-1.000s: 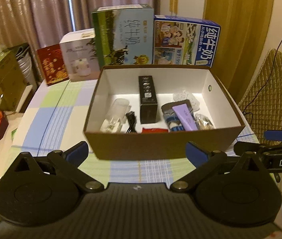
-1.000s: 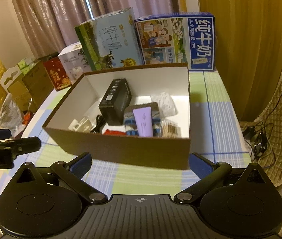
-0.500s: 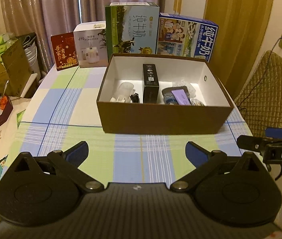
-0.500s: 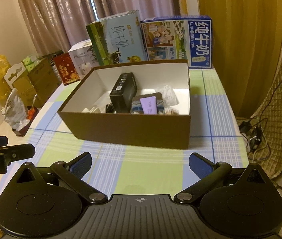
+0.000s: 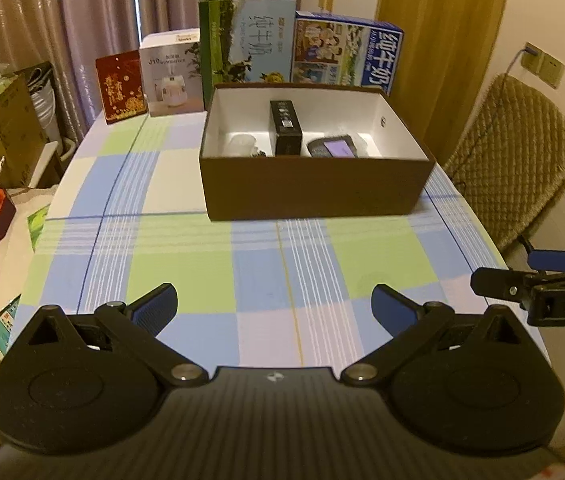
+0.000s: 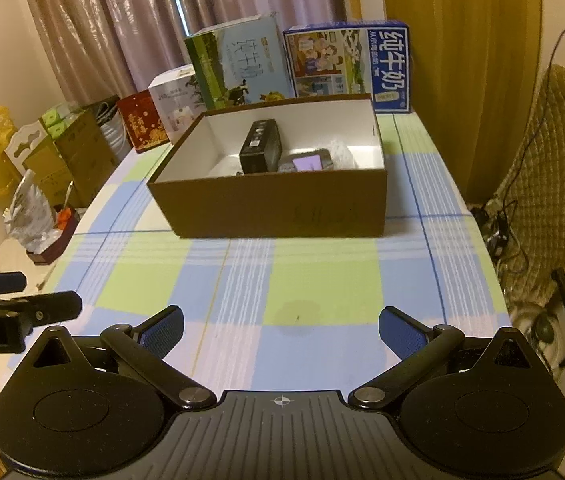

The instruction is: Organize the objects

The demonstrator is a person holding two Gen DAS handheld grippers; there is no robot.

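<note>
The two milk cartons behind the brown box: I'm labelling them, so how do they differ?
The green-and-pale-blue milk carton stands taller, on end, its large characters running downward. The blue milk carton sits lower and wider, with cartoon panels and white characters at its right end. Both stand upright behind the brown box, side by side.

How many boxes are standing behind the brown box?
4: red box at far left, white box, green milk carton, blue milk carton at right. Smaller ones may be hidden behind brown box.

Open brown cardboard box point(image 5: 314, 188), white inside, on checked tabletop point(image 5: 186, 264). Inside: black rectangular box point(image 5: 285, 127) near centre; purple tube point(image 5: 340, 147) on dark pouch, just right.
</note>
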